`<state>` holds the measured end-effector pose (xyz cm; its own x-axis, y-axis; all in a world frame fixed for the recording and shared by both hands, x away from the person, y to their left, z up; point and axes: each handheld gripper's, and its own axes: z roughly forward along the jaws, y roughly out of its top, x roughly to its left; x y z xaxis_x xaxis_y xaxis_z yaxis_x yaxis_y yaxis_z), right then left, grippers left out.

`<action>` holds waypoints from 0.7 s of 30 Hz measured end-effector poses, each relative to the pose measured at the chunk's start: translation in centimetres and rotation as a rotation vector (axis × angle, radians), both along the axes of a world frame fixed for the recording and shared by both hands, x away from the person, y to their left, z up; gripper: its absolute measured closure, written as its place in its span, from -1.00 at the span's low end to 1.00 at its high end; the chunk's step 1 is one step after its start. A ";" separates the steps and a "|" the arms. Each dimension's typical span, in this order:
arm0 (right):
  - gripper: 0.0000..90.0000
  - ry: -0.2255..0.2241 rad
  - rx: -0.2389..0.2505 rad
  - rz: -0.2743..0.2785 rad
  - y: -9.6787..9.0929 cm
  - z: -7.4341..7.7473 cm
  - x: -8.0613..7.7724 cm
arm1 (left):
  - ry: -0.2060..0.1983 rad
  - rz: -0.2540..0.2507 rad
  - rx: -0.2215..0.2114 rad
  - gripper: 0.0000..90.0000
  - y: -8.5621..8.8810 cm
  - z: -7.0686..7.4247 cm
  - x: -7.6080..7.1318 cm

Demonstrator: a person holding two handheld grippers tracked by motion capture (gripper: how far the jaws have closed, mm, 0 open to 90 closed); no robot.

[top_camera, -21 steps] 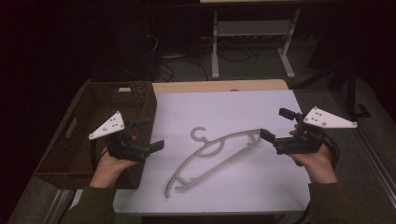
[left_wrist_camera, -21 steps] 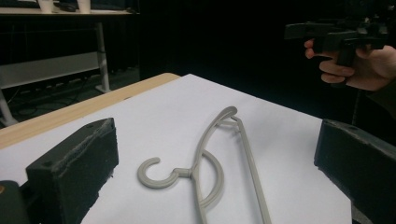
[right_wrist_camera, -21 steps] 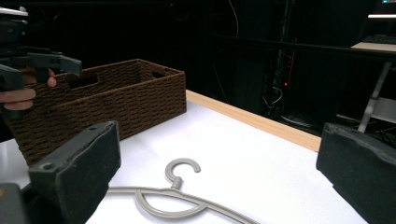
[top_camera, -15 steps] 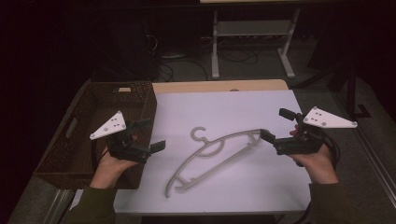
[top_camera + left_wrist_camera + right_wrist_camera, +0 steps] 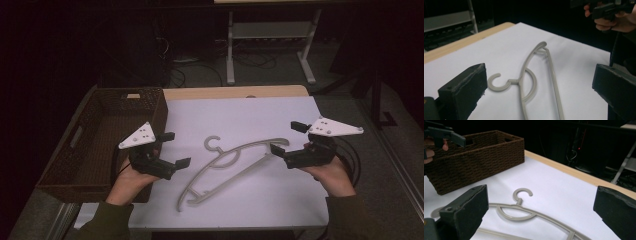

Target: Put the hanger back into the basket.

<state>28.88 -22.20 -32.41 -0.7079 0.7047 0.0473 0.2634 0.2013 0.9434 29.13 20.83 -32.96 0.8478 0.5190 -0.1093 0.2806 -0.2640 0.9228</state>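
While my left gripper (image 5: 173,149) and right gripper (image 5: 286,140) gape empty, the hanger (image 5: 235,162) lies between them; the basket (image 5: 85,145) walls nine o'clock.

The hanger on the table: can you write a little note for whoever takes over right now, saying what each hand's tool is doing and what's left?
Left tool: open, holding nothing, near the hook end of the hanger.
Right tool: open, holding nothing, by the hanger's far end.
The hanger lies flat on the white table, between the two tools. The brown basket stands at the table's left side.
Done: both tools are in place on either side of the hanger.
Left: nothing is gripped yet; likely close in and grasp the hanger.
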 end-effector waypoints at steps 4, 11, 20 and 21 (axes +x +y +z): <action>-1.00 0.023 -0.024 0.009 0.4 -0.4 0.2 | 0.022 -0.008 0.037 -1.00 -0.9 -0.5 0.1; -0.93 0.086 -0.079 0.029 1.6 -1.6 0.7 | 0.053 -0.028 0.062 -1.00 -2.3 -2.1 0.4; -0.68 0.146 -0.119 0.052 2.8 -3.1 1.2 | 0.081 -0.040 0.060 -1.00 -3.3 -3.8 0.7; -0.57 0.166 -0.133 0.053 3.1 -3.4 1.4 | 0.085 -0.044 0.061 -1.00 -3.4 -4.1 0.7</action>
